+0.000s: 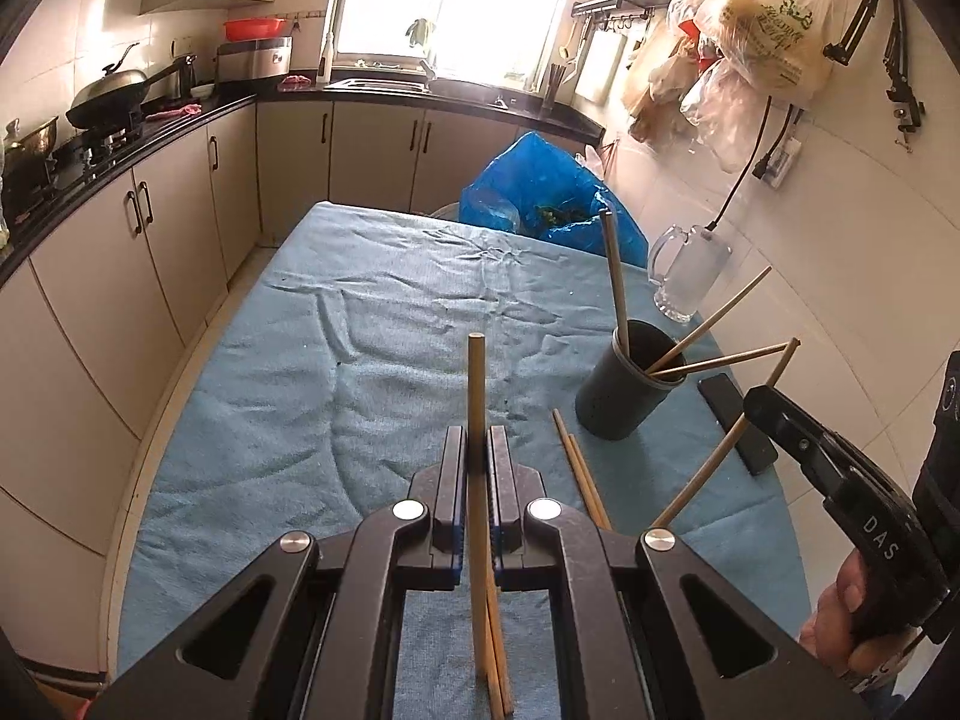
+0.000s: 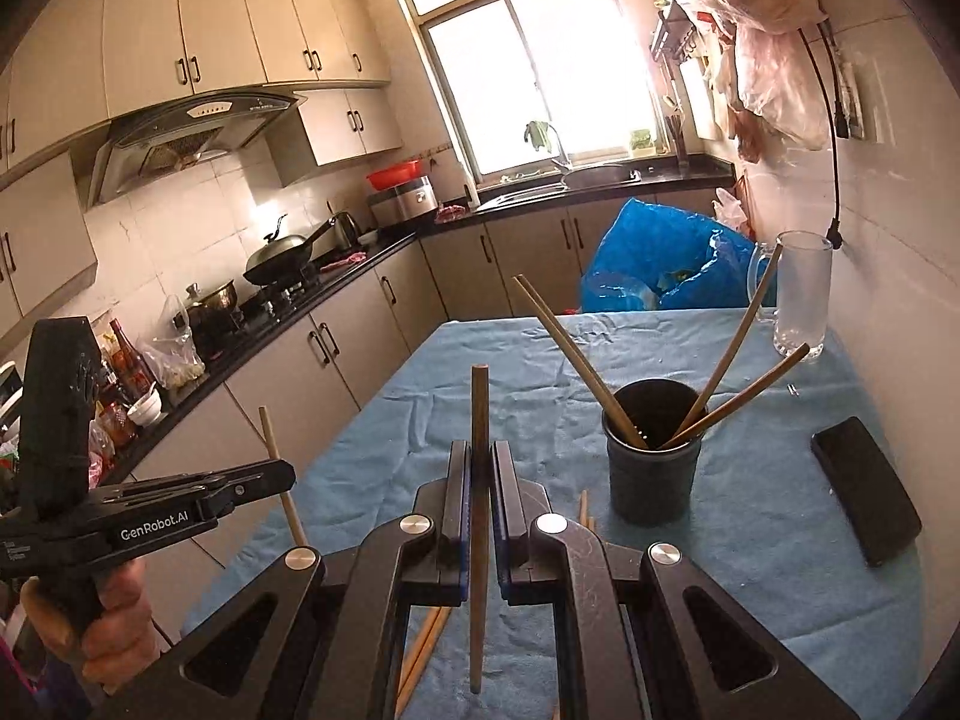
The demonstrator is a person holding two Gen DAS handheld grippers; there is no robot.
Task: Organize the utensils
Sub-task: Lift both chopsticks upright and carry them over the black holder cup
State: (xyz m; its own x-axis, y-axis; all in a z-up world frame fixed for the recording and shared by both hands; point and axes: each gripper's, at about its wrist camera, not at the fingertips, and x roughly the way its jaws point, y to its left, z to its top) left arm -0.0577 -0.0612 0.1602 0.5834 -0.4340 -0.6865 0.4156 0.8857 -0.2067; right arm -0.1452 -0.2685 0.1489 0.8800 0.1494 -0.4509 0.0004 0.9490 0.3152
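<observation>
In the left wrist view my left gripper (image 1: 478, 441) is shut on a wooden chopstick (image 1: 476, 384) that stands upright between its pads. My right gripper (image 2: 478, 456) is likewise shut on a darker chopstick (image 2: 478, 408), held upright. Each gripper shows in the other view with its stick: the right gripper (image 1: 757, 399) at the right, the left gripper (image 2: 288, 471) at the left. A dark round holder (image 1: 624, 390) (image 2: 654, 456) stands on the blue cloth ahead of both and holds several chopsticks. A loose pair of chopsticks (image 1: 579, 468) lies beside it.
A black phone (image 2: 864, 498) lies right of the holder. A glass mug (image 2: 804, 300) stands at the table's far right corner by the wall, and a blue plastic bag (image 2: 660, 258) sits behind the table. Kitchen counters and a stove run along the left.
</observation>
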